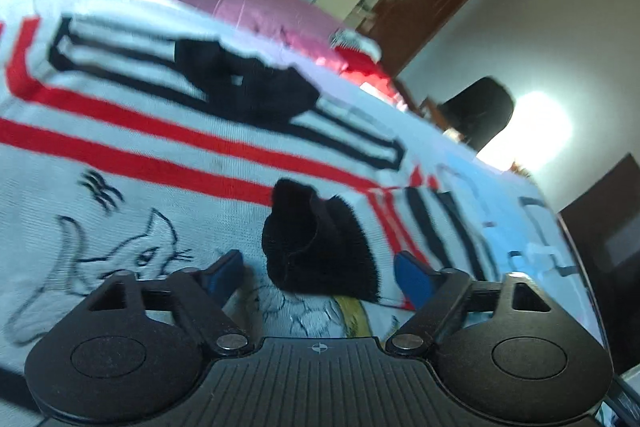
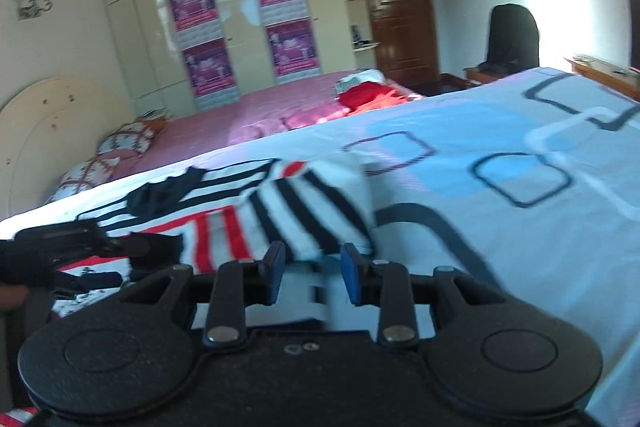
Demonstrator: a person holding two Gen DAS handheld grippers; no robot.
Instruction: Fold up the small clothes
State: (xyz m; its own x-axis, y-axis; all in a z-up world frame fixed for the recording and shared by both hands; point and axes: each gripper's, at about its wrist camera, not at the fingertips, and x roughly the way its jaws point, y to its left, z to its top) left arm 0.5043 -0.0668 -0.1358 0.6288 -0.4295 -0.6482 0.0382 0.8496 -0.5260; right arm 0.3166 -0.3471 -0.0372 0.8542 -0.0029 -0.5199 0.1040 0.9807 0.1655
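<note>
Black sock lay on the striped cloth between the spread jaws of the left gripper, untouched. A second black garment lay farther off. The right gripper, half-spread, held nothing near the cloth's edge.

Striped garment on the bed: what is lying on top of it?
Two black cloth pieces lie on the striped garment: one on the black stripes, another between the left gripper fingers. What they cover is hidden.

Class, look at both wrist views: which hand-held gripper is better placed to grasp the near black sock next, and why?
Left. The left hand-held gripper is open with the black sock right between its fingers; the right hand-held gripper faces the striped garment's edge instead.
</note>
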